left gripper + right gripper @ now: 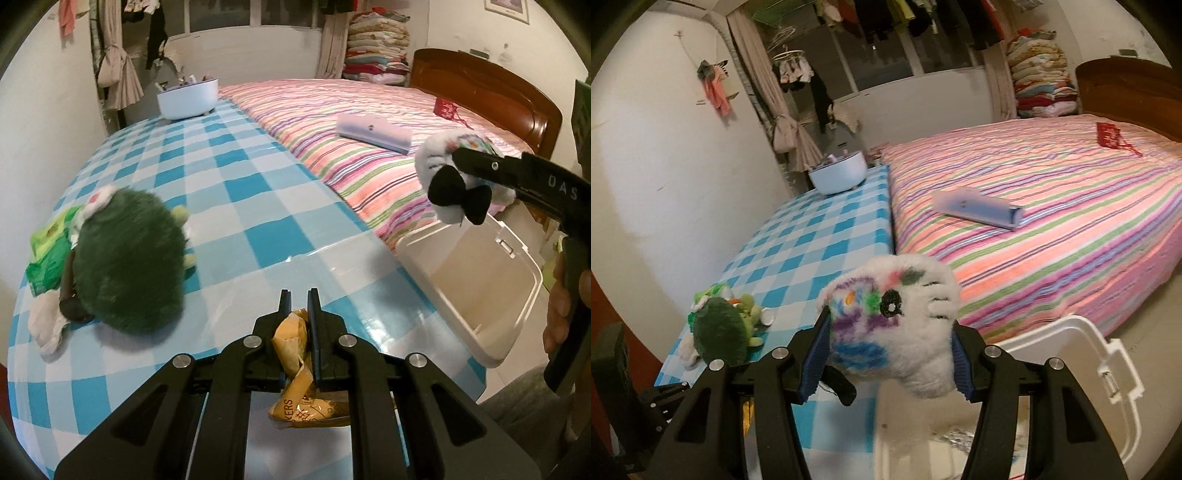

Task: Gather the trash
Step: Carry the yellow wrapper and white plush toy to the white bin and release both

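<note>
My left gripper (298, 295) is shut on a crumpled yellow snack wrapper (293, 343) and holds it above the blue checked table (229, 173). My right gripper (890, 328) is shut on a white plush toy (905, 325) with coloured patches and a black bow; it also shows in the left wrist view (448, 177), held above an open white bin (476, 277) at the table's right edge. The bin (1082, 369) lies below the toy in the right wrist view. A green plush toy (125, 258) lies on the table at left, over a green packet (46, 251).
A white round tub (187, 96) stands at the table's far end. A striped bed (369, 147) runs along the table's right side, with a lilac box (373, 131) and a red item (445, 108) on it. A wall is at the left.
</note>
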`<action>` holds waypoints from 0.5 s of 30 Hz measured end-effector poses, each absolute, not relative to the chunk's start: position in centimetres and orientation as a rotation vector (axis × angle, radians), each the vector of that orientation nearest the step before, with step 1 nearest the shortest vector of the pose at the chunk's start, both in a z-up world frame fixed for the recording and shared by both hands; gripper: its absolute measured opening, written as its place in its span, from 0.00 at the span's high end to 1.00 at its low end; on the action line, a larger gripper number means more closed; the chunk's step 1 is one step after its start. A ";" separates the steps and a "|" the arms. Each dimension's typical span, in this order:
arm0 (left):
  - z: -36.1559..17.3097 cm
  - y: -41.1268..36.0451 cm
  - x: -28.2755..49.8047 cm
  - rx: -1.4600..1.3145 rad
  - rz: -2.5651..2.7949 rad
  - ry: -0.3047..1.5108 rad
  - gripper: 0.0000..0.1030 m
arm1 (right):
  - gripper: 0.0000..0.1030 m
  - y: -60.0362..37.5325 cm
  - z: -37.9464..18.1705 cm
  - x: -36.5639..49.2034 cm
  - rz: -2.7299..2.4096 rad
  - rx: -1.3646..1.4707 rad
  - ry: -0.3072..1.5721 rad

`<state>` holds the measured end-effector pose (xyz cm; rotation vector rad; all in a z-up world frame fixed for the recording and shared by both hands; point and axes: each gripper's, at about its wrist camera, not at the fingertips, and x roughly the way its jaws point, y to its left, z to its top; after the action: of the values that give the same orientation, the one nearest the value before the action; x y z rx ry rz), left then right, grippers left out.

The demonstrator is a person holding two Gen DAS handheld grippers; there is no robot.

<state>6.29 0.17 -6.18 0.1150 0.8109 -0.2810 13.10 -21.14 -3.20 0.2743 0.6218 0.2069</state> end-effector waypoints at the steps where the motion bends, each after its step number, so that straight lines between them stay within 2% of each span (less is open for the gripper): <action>1: -6.1 -0.2 6.4 0.117 -0.287 0.807 0.91 | 0.47 -21.6 -3.2 12.9 0.194 0.275 0.617; 15: -4.1 -6.2 7.6 0.169 -0.385 0.753 0.91 | 0.47 -26.7 -2.7 10.0 0.017 0.237 0.565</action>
<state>7.58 -6.15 -4.13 0.1693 0.7534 -0.3853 10.01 -26.69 -2.67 0.2373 0.5654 0.0168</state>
